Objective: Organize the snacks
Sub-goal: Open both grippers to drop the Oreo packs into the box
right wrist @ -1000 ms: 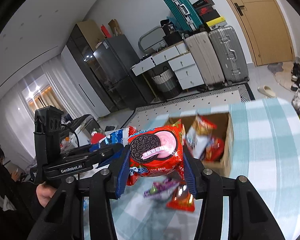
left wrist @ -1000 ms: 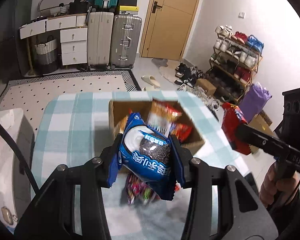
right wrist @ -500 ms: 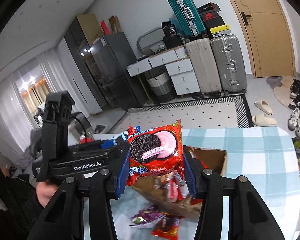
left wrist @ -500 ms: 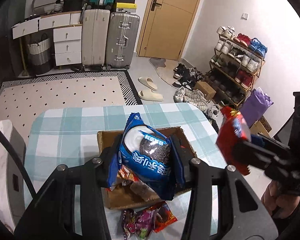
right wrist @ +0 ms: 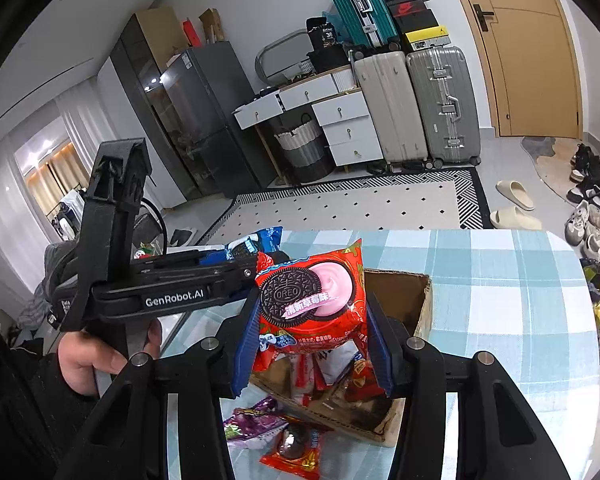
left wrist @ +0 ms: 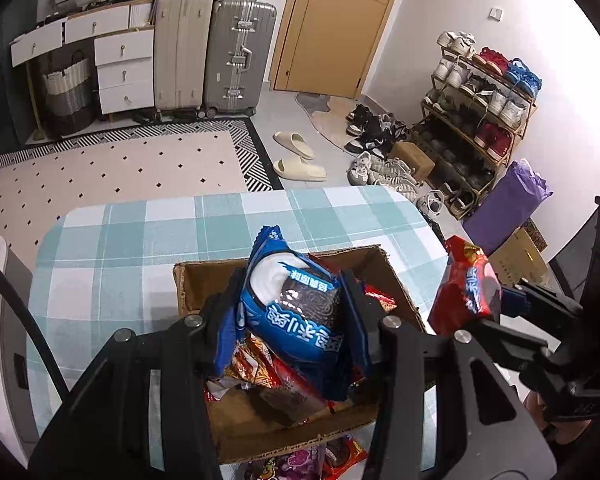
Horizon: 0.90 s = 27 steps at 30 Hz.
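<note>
Surface [left wrist: 112, 248]: rounded corners, covered with a teal-and-white checked cloth. An open cardboard box [left wrist: 396, 280] sits directly on it, part-filled with snack packets. On the near side, just outside the box: a purple packet [right wrist: 248, 424] and a red packet [right wrist: 296, 452], lying flat on the cloth.
</note>
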Each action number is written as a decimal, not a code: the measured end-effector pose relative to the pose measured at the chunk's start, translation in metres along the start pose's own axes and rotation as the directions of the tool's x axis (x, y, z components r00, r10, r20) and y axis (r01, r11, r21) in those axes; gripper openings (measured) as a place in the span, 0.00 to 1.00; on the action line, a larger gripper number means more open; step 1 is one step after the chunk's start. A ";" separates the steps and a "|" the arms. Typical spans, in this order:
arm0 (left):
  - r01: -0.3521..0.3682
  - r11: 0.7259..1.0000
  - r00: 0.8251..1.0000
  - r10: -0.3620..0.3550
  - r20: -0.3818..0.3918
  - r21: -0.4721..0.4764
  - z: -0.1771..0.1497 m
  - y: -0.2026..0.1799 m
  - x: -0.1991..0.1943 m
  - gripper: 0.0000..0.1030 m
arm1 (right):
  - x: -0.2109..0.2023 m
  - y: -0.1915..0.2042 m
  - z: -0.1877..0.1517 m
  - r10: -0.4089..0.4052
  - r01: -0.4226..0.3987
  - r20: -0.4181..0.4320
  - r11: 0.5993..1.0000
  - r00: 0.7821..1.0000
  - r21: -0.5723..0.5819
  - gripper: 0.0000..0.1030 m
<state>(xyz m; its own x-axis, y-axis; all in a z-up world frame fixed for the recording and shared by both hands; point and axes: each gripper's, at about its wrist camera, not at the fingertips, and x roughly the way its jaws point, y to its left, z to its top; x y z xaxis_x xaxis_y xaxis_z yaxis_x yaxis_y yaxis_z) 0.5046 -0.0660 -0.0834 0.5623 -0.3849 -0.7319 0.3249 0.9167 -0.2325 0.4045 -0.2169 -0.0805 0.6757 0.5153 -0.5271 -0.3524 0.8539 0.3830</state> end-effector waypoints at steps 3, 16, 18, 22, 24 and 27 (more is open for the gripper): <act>-0.004 1.000 1.000 0.004 -0.020 -0.002 -0.001 0.002 0.012 0.41 | 0.007 -0.004 -0.002 -0.002 0.002 -0.011 1.000 1.000 -0.001 0.47; -0.011 0.999 0.999 0.009 -0.053 -0.032 -0.004 0.013 0.035 0.43 | 0.035 -0.011 -0.014 -0.064 0.063 -0.050 0.998 0.997 -0.024 0.57; -0.025 0.999 0.998 0.024 -0.052 -0.029 -0.006 0.013 0.028 0.49 | 0.034 -0.012 -0.014 -0.072 0.071 -0.045 0.997 0.996 -0.021 0.63; -0.049 0.998 0.999 0.049 -0.008 -0.033 -0.014 0.015 0.008 0.60 | 0.020 -0.011 -0.014 -0.062 0.062 -0.004 0.998 0.998 -0.004 0.63; -0.064 0.997 0.998 0.064 0.013 -0.034 -0.019 0.015 -0.006 0.67 | 0.009 -0.009 -0.015 -0.041 0.041 0.023 0.999 0.999 0.007 0.66; -0.074 0.997 0.995 0.075 0.059 -0.018 -0.032 0.013 -0.028 0.68 | -0.013 -0.002 -0.019 -0.032 0.032 0.073 0.999 0.997 0.008 0.70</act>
<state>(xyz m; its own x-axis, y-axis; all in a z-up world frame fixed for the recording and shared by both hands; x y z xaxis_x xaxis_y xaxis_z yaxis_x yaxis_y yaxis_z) 0.4692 -0.0400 -0.0865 0.6289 -0.3210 -0.7082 0.2689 0.9444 -0.1892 0.3840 -0.2237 -0.0892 0.7320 0.4810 -0.4825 -0.3258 0.8691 0.3722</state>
